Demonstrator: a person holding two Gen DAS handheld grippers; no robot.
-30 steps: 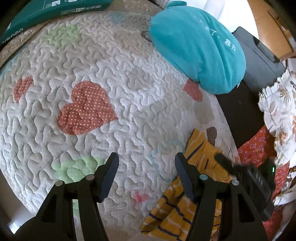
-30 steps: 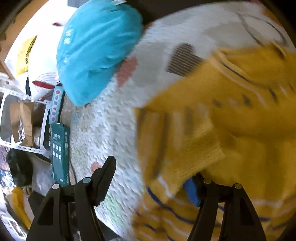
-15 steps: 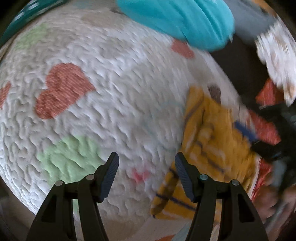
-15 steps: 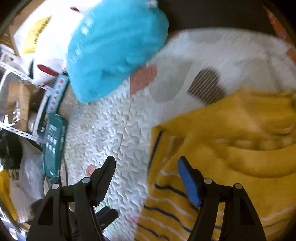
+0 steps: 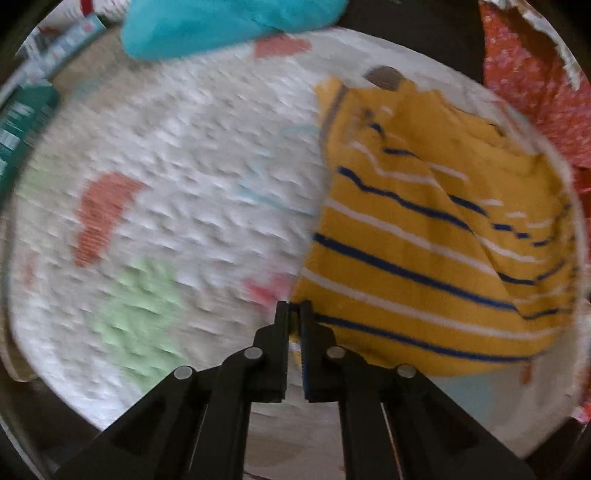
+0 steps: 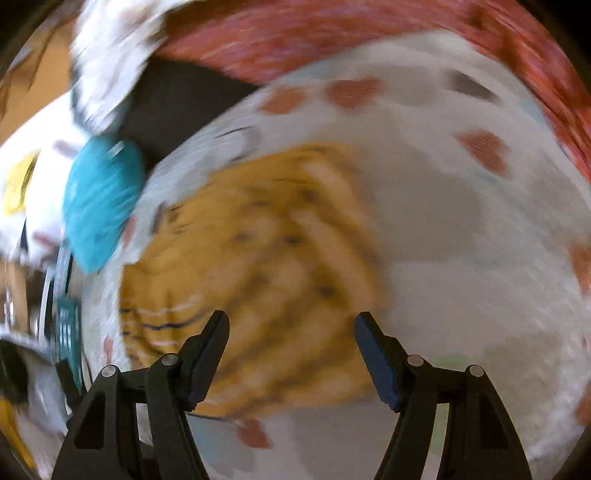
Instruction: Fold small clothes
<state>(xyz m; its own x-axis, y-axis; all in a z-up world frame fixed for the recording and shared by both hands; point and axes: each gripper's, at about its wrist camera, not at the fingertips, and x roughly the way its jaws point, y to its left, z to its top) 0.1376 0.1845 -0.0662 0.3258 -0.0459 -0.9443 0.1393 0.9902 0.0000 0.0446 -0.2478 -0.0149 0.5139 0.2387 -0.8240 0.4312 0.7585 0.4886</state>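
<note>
A small yellow garment (image 5: 424, 236) with navy and white stripes lies partly folded on a white quilted mat (image 5: 192, 177). My left gripper (image 5: 294, 308) is shut, pinching the garment's lower left corner between its pads. In the blurred right wrist view the same yellow garment (image 6: 251, 258) lies ahead of my right gripper (image 6: 291, 325), which hovers above it, open, with nothing between its fingers. The mat (image 6: 461, 236) stretches to the right of the garment.
A turquoise cushion (image 5: 229, 22) rests at the mat's far edge, also seen as the turquoise cushion (image 6: 101, 199). Red patterned cloth (image 5: 535, 74) lies at the right. A green box (image 5: 22, 122) sits off the mat at the left.
My left gripper moved right to the yellow garment and closed on its corner. My right gripper swung back away from the garment, staying open, so the whole garment now shows.
</note>
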